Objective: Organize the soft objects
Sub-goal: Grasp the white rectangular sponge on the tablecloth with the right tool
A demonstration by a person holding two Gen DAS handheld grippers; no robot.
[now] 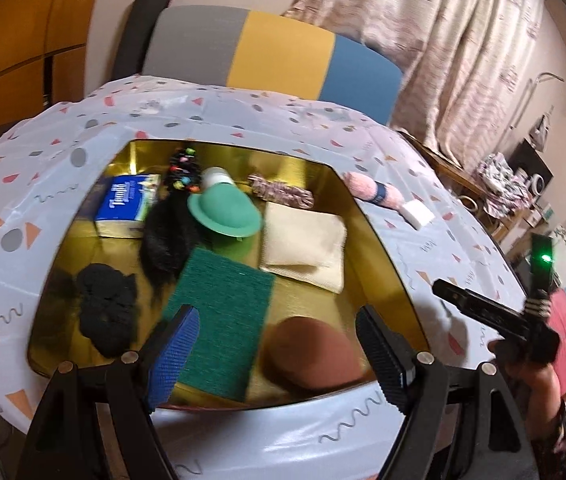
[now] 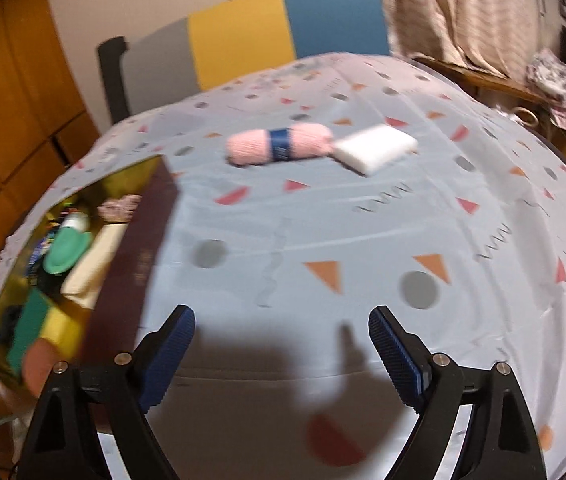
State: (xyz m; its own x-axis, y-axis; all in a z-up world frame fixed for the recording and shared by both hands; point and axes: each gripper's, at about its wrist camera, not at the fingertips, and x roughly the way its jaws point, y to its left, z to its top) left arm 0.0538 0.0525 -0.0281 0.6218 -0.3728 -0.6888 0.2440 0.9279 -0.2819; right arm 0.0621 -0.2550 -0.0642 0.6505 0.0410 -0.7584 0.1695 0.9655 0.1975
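A gold-lined box (image 1: 379,232) sits on the patterned tablecloth. It holds a green scouring pad (image 1: 223,320), a brown round pad (image 1: 315,352), a cream cloth (image 1: 307,246), a green hat-shaped item (image 1: 225,212), black fluffy items (image 1: 107,312) and a blue tissue pack (image 1: 123,200). My left gripper (image 1: 279,356) is open and empty above the box's near side. A pink yarn skein (image 2: 279,144) and a white sponge (image 2: 375,148) lie on the cloth right of the box (image 2: 139,248). My right gripper (image 2: 281,356) is open and empty, above bare cloth in front of them.
A grey, yellow and blue chair back (image 1: 271,52) stands behind the table. Curtains (image 1: 443,40) hang at the right. A cluttered shelf (image 1: 515,184) is far right. The right hand-held gripper (image 1: 495,316) shows at the right in the left wrist view.
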